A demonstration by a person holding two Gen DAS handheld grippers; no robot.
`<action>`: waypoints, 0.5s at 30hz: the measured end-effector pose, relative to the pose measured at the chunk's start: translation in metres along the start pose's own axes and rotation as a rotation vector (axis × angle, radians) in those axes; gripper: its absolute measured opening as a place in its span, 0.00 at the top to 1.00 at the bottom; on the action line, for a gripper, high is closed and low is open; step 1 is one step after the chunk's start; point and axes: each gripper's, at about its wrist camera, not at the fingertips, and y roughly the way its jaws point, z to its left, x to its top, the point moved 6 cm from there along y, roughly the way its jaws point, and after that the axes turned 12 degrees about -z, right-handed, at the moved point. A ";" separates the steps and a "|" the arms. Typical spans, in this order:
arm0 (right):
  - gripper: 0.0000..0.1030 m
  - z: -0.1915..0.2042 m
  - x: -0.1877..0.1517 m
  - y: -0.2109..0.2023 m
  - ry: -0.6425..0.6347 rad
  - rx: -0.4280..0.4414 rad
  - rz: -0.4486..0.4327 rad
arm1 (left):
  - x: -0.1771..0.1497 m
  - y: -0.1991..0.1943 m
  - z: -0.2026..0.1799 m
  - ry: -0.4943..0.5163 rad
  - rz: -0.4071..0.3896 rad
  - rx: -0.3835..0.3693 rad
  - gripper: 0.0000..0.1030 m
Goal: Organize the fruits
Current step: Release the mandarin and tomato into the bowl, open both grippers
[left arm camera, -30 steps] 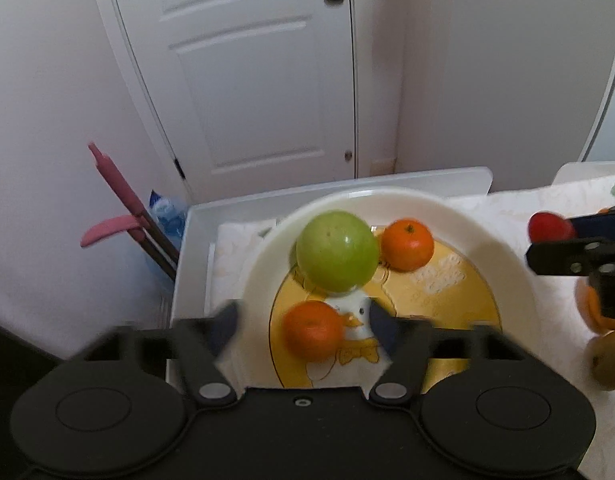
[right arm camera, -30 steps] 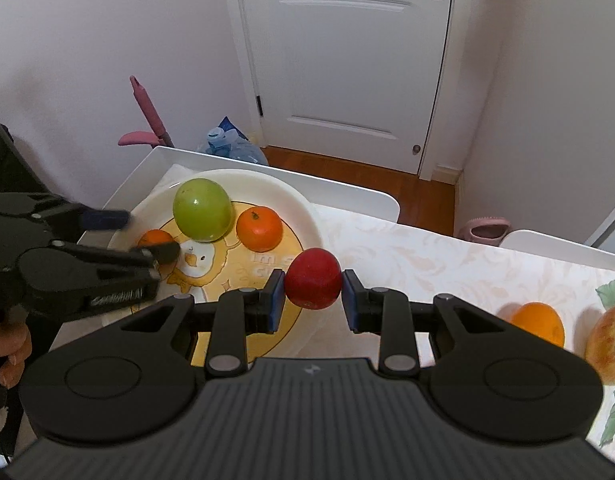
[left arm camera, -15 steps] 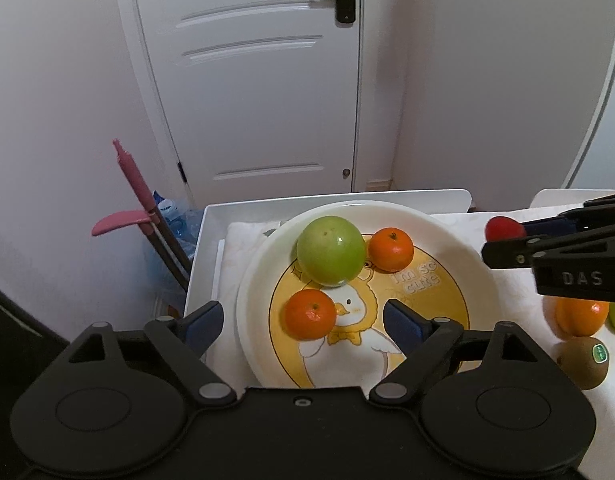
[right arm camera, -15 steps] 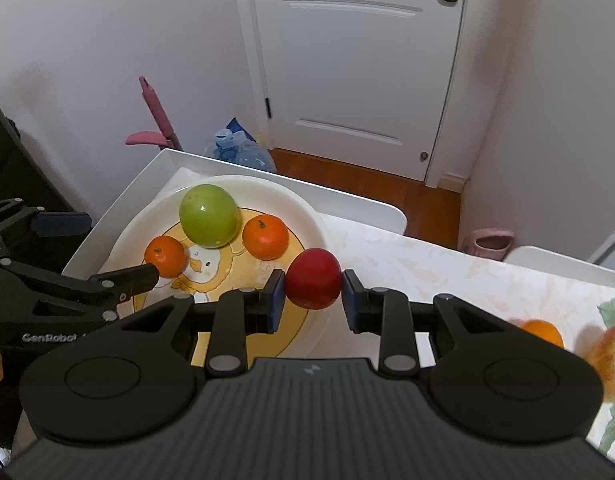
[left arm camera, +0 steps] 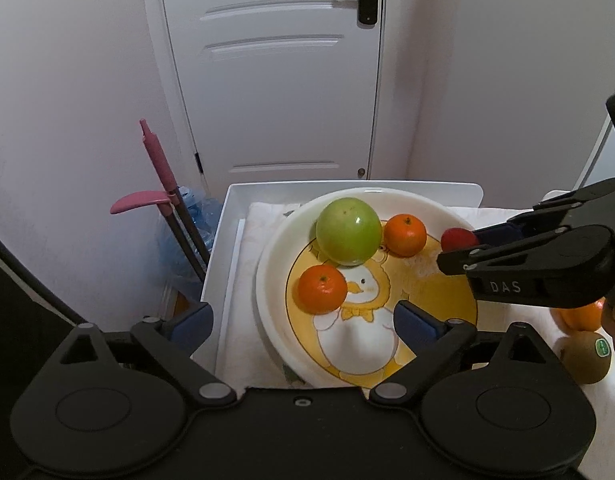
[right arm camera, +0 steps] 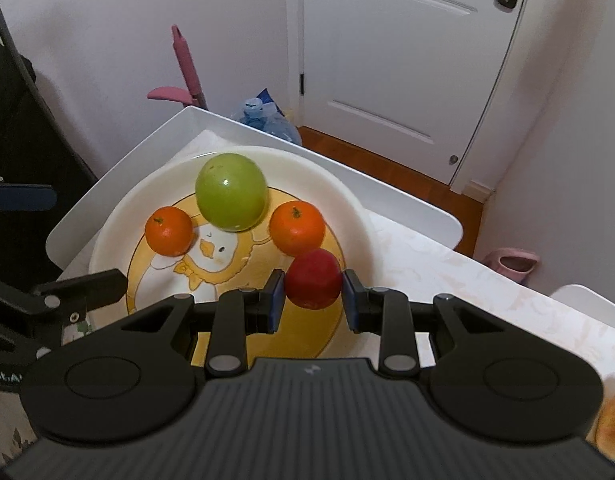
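A white plate with a yellow duck picture holds a green apple and two mandarins. My right gripper is shut on a small red fruit, held over the plate's right part, close to one mandarin. My left gripper hangs at the plate's near-left side; its jaws are opening wide, and nothing is gripped between them. The near mandarin lies just beyond its fingertips.
The plate sits on a white cloth in a white tray at the table's corner. A kiwi and an orange lie on the table to the right. Pink-handled tools and a water bottle stand beyond the edge.
The left gripper's jaws spread wider and it drew back from the mandarin it had around it. The right gripper carried the red fruit leftward and down, over the plate.
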 end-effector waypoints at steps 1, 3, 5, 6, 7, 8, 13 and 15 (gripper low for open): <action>0.56 0.001 0.001 -0.001 0.001 0.001 -0.007 | -0.001 -0.001 0.000 -0.001 -0.001 0.003 0.04; 0.31 0.001 0.002 -0.003 0.001 -0.014 -0.020 | -0.002 -0.002 0.002 -0.005 -0.003 0.011 0.03; 0.11 0.000 0.004 -0.009 0.008 -0.035 -0.044 | -0.002 -0.004 0.002 -0.007 -0.006 0.016 0.03; 0.03 -0.001 0.005 -0.012 0.011 -0.040 -0.059 | -0.002 -0.005 0.002 -0.009 -0.007 0.020 0.03; 0.02 -0.001 0.006 -0.015 0.013 -0.042 -0.067 | -0.002 -0.006 0.003 -0.012 -0.006 0.025 0.03; 0.01 -0.002 0.006 -0.018 0.015 -0.043 -0.071 | -0.002 -0.007 0.003 -0.016 -0.004 0.029 0.03; 0.01 -0.002 0.007 -0.032 0.013 -0.058 -0.094 | -0.004 -0.013 0.004 -0.031 -0.001 0.028 0.03; 0.01 -0.001 0.007 -0.038 0.003 -0.063 -0.101 | -0.004 -0.016 0.003 -0.034 -0.001 0.028 0.03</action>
